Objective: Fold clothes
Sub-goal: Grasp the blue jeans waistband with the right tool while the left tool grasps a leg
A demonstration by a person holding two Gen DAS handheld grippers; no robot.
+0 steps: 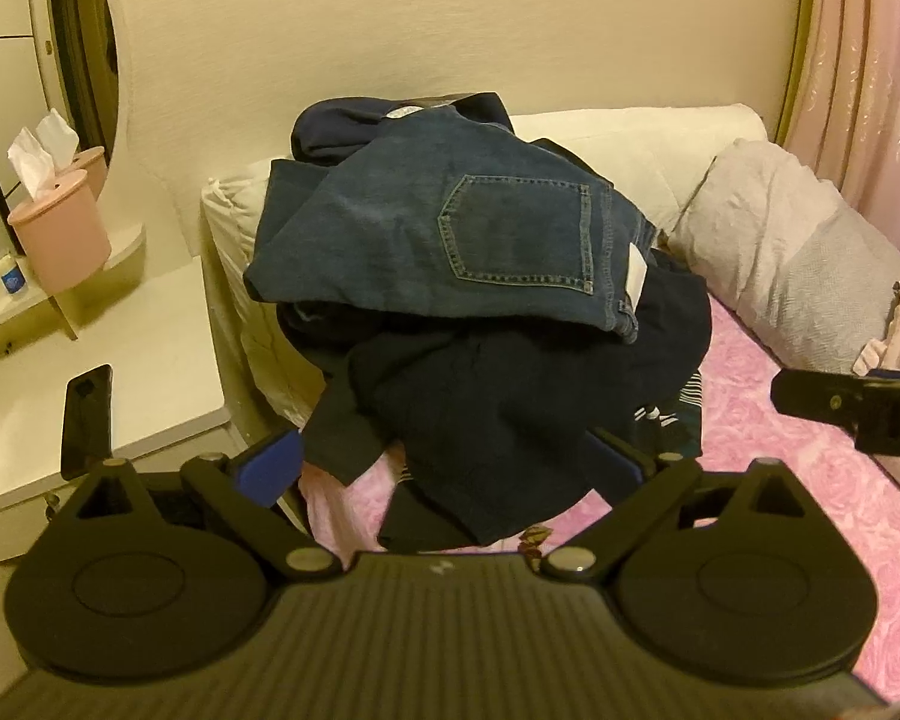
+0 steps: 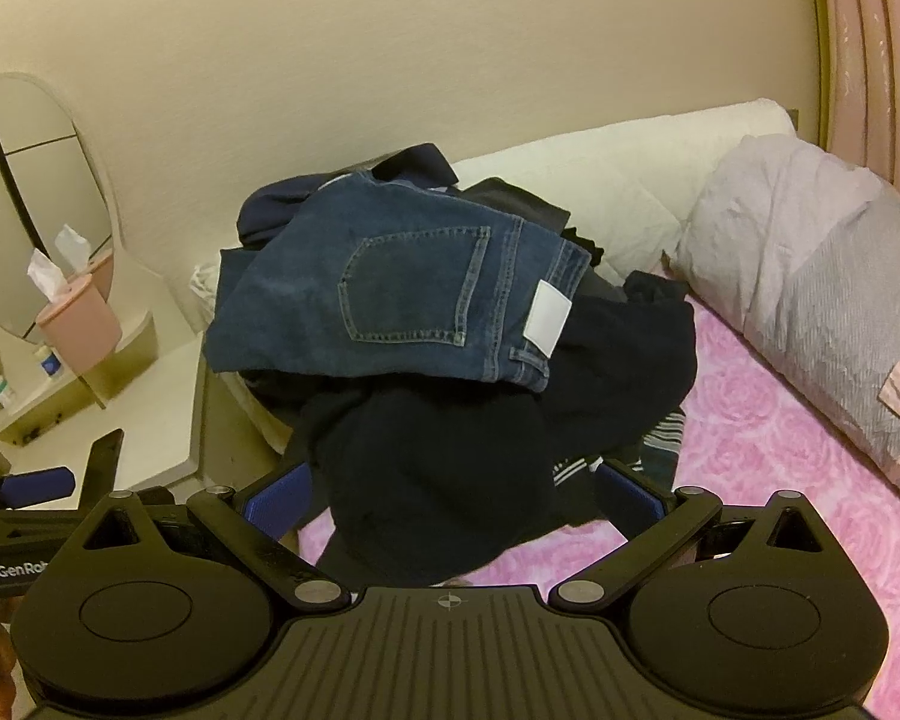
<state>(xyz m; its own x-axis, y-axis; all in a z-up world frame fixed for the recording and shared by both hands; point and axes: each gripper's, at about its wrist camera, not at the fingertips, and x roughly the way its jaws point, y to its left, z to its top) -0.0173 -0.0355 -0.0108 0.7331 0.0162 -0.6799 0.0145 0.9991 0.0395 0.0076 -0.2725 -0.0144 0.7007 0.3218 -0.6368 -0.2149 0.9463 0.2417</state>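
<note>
A: So, where do your clothes sit?

B: Your pile [image 1: 480,300] lies heaped at the head end of the bed [image 1: 780,480], blue jeans [image 2: 390,306] on top, a dark garment [image 2: 438,480] spilling toward you.

A: And your tongs?

B: Your left tongs [image 1: 450,468] are spread wide, holding nothing, the dark garment's hem between the fingers. Your right tongs [image 2: 450,498] gape just as wide, empty too.

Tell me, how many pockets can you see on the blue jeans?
1. The pocket is on the upper face of the jeans atop the clothes pile, beside the white label. Other pockets may be hidden underneath.
</note>
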